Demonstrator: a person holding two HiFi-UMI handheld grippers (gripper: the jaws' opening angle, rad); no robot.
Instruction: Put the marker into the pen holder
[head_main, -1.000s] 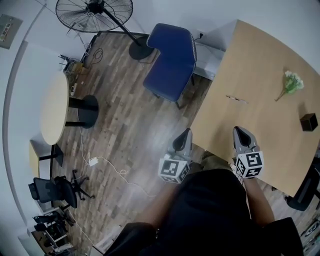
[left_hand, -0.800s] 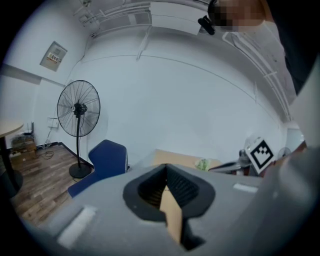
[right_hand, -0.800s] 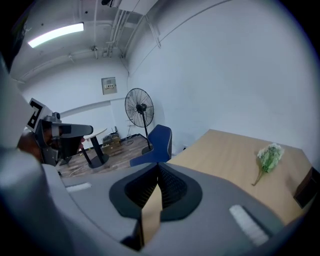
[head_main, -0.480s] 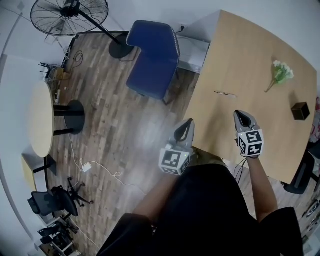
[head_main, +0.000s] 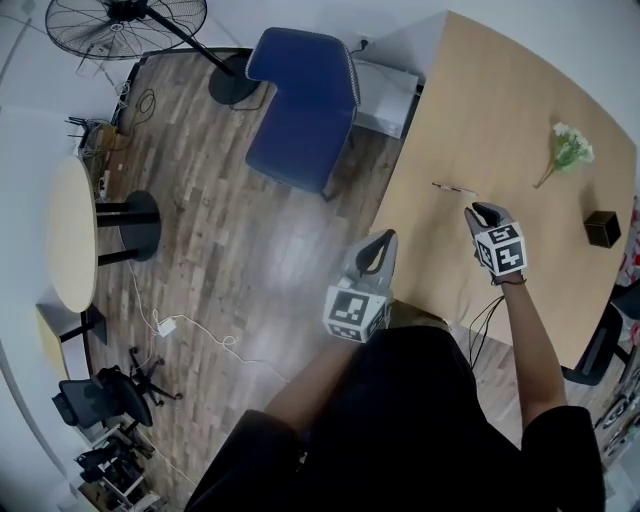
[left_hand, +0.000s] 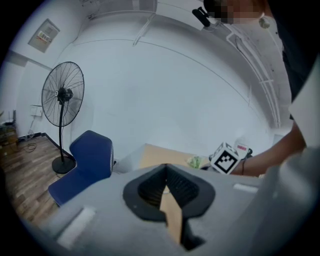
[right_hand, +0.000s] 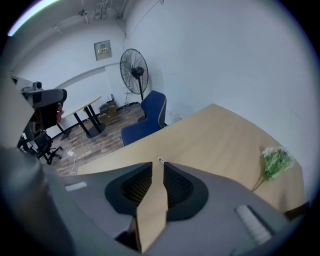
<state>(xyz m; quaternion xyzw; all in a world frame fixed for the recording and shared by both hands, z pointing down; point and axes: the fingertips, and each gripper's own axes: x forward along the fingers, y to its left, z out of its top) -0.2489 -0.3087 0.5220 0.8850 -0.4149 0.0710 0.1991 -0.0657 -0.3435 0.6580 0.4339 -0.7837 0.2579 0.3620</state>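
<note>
A thin marker lies flat on the light wooden table; in the right gripper view the marker shows just beyond my fingertips. The pen holder, a small black cube, stands near the table's right edge. My right gripper hangs over the table just short of the marker, tilted down. Its jaws have just been opening and stand apart with nothing between them. My left gripper is at the table's near-left edge, its tips together and empty.
A sprig of white flowers lies on the table beyond the pen holder. A blue chair stands off the table's left side on the wooden floor, with a standing fan and a round side table farther left.
My right gripper has moved forward and down over the table toward the marker, and its jaws have parted. The left gripper has come forward to the table's edge.
</note>
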